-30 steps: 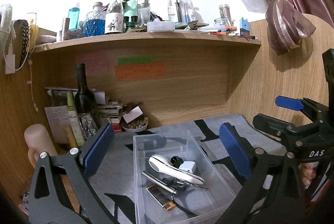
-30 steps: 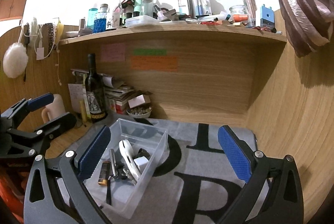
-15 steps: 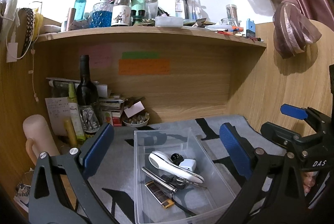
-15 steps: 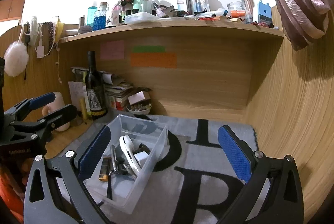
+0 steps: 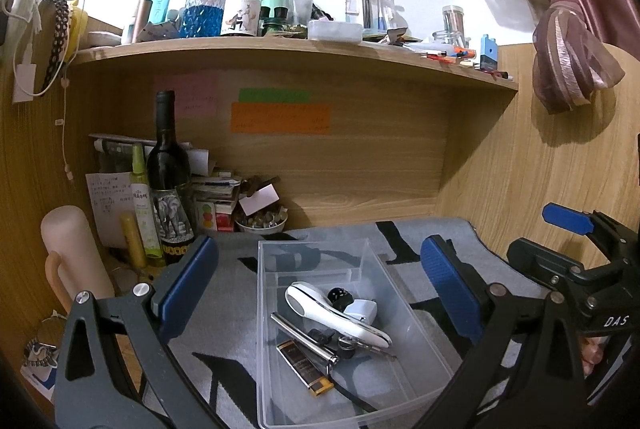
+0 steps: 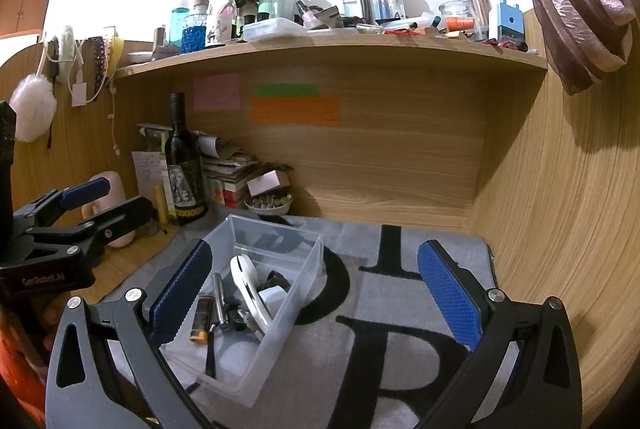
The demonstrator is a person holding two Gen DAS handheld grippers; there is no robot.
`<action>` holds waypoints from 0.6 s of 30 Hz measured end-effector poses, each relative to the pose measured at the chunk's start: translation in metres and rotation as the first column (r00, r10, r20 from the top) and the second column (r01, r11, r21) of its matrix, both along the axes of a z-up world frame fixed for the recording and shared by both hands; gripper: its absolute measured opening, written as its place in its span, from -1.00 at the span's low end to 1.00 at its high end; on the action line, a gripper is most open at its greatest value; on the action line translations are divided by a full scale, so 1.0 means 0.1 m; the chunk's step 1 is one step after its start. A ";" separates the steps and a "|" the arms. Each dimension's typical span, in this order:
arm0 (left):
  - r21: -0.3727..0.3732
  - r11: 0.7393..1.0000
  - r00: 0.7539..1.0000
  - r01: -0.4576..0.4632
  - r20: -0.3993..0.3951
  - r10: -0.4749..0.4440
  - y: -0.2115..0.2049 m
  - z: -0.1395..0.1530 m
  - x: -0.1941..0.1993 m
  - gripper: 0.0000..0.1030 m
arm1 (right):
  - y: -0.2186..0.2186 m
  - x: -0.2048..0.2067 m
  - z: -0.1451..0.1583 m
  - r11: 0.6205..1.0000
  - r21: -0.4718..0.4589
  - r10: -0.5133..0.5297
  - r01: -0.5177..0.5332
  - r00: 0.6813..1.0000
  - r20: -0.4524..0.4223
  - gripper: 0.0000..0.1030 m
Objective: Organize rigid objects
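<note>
Both the left tool [image 5: 318,283] and the right tool [image 6: 316,289] hang spread and empty above the clear bin [image 5: 408,293] on the desk's grey mat [image 6: 400,309], which already holds the small rigid objects [image 5: 332,321], so sorting looks nearly, perhaps entirely, finished.

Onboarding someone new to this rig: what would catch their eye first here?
Probably the clear plastic bin of small items on the grey mat, between the open left claw. Then the dark wine bottle at back left, and the orange note on the wood panel.
</note>
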State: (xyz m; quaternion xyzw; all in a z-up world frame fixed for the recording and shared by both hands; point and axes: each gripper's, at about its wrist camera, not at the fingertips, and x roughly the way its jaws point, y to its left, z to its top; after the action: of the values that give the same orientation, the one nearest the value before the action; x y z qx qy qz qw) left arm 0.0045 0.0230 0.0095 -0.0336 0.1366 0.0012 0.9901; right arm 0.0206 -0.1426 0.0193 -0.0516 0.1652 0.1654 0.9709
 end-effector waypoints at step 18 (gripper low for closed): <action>0.001 1.000 1.000 0.000 -0.003 0.000 0.00 -0.01 0.01 0.99 | -0.01 0.01 -0.01 1.000 0.001 0.007 -0.007 1.000 -0.003 1.00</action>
State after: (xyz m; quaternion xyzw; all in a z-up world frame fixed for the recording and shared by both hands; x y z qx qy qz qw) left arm 0.0053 0.0229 0.0082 -0.0331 0.1380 0.0012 0.9899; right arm 0.0219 -0.1441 0.0188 -0.0517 0.1662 0.1689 0.9701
